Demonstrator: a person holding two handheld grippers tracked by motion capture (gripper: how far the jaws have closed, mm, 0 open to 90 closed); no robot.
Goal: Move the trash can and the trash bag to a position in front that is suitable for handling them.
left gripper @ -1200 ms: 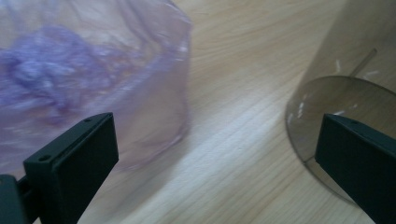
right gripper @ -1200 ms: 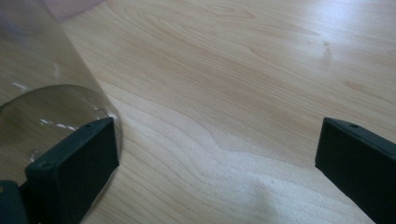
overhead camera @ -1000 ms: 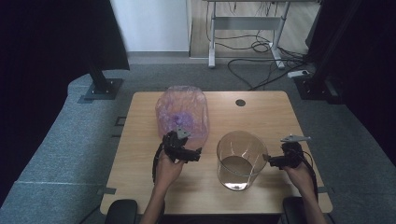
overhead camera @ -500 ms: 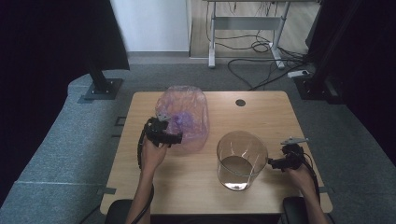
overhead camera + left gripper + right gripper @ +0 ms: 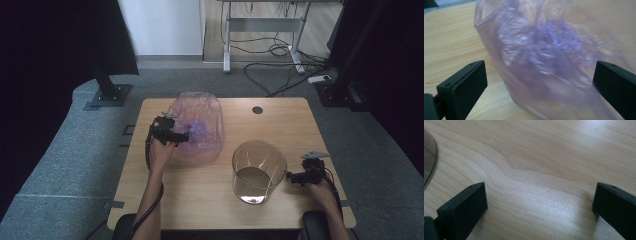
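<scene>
Since half a second ago, the left gripper [image 5: 183, 136] has crept a little further onto the near-left flank of the plastic bag [image 5: 199, 125], while the right gripper [image 5: 291, 177] has barely shifted beside the glass jar [image 5: 259, 170].

From the left gripper view, the jaws stand wide apart with the bag [image 5: 549, 60] bulging between them and nothing pinched yet; the spread looks set to take a good fold of the film. Its crumpled purple contents are blurred, so what they are is hard to say. The bag lies on the tabletop [image 5: 280, 120] at about ten o'clock from the centre, mouth or end toward twelve.

In the right gripper view, the jaws are also fully spread over bare wood [image 5: 536, 165], holding nothing, with the jar's rim [image 5: 429, 160] just at nine o'clock. Judging by that, this hand waits near the jar to steady it.

Other things: a round cable hole [image 5: 257, 109] at twelve o'clock, well apart from both. Nothing lies between bag and jar, so the way across looks free.
</scene>
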